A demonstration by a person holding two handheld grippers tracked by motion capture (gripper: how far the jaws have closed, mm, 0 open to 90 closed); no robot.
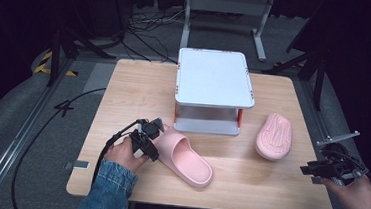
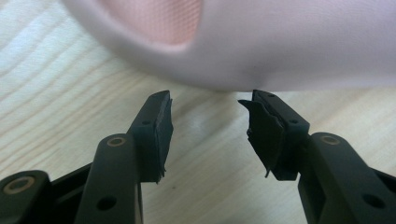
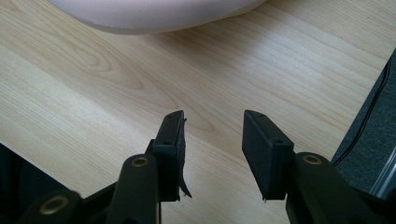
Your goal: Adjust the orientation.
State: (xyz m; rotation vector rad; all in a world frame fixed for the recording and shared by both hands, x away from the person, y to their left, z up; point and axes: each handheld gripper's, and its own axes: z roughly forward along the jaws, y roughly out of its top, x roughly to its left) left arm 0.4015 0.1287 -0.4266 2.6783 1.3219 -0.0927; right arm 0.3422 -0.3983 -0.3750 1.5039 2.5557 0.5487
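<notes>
Two pink slippers lie on the wooden worktop [image 1: 124,87], and neither looks picked up yet. The upright slipper [image 1: 187,158] sits near the left, strap up, toe pointing toward the near edge. The left hand-held gripper [image 1: 152,132] is at its heel end, jaws apart with nothing between them; in the left gripper view the pink slipper's side [image 2: 280,46] sits just beyond the open fingertips [image 2: 161,109], close but apparently not yet touched. So the grasp seems about to happen, not done.

The second slipper [image 1: 274,135] lies sole up to the right of the small white two-tier rack [image 1: 215,76], which stands at the middle far part of the worktop. Both tiers of that rack look bare, so if the slippers are meant for it, all the placing is left to do.

The right hand-held gripper [image 1: 318,170] waits off the right near corner, jaws parted and holding nothing; its own view looks across bare wood toward the overturned slipper's pale edge [image 3: 154,16].

For room: the near strip of worktop between the slippers is open. The upright slipper's heel sits near the rack's red-orange leg [image 1: 175,115], so a lift there should mind that post. The right hand-held gripper hangs past the worktop's edge and has free space to come in.
</notes>
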